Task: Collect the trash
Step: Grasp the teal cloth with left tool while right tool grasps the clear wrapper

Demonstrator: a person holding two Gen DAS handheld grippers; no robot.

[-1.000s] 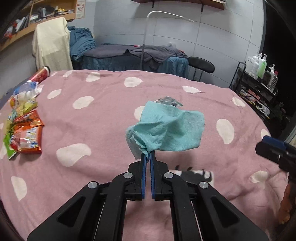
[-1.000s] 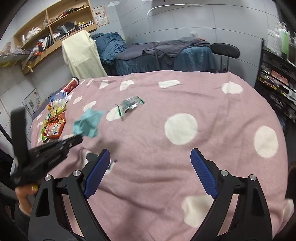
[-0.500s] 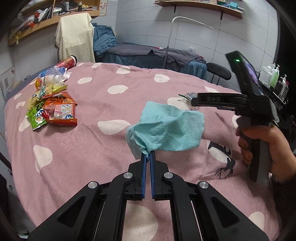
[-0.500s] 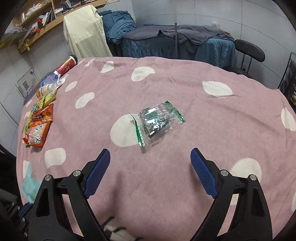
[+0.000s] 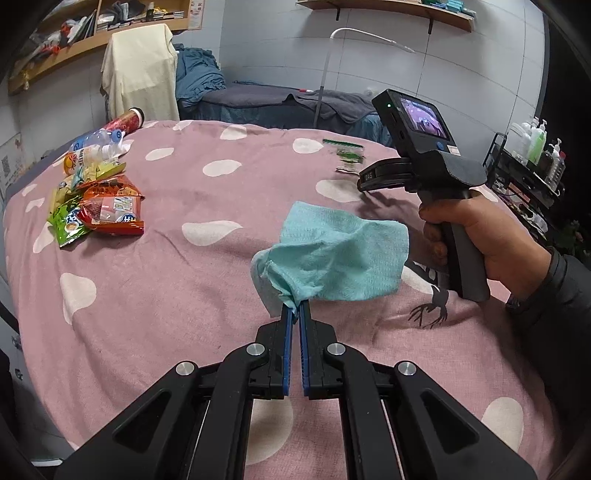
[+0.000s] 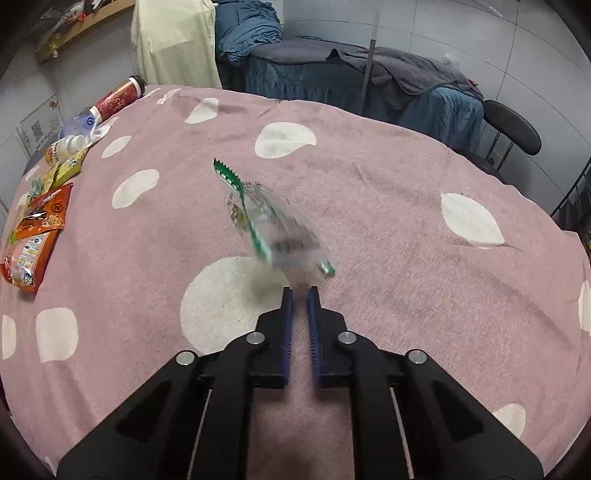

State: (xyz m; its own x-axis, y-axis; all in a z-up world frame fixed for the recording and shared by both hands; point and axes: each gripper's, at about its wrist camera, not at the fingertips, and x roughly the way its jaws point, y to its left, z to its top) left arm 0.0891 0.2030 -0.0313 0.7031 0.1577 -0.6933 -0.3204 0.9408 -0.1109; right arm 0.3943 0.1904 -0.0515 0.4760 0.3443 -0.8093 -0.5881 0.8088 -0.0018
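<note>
Pink spotted cover [image 6: 388, 229] over table; dark chair [image 6: 511, 127] behind; cream cloth [image 5: 138, 70] hung, perhaps over chair.

The left gripper [image 5: 295, 314] pointed steeply downward with its jaws pressed together. The right gripper [image 6: 300, 295] also angled down, its jaws having just been closing to nearly meet. The person's right hand [image 5: 480, 236] wrapped around its handle, a dark sleeve [image 5: 554, 288] covering the wrist.

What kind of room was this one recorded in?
Probably a massage or treatment room: a draped treatment bed behind the table with the pink spotted cloth, a rack of pump bottles, wall shelves, tiled walls.
</note>
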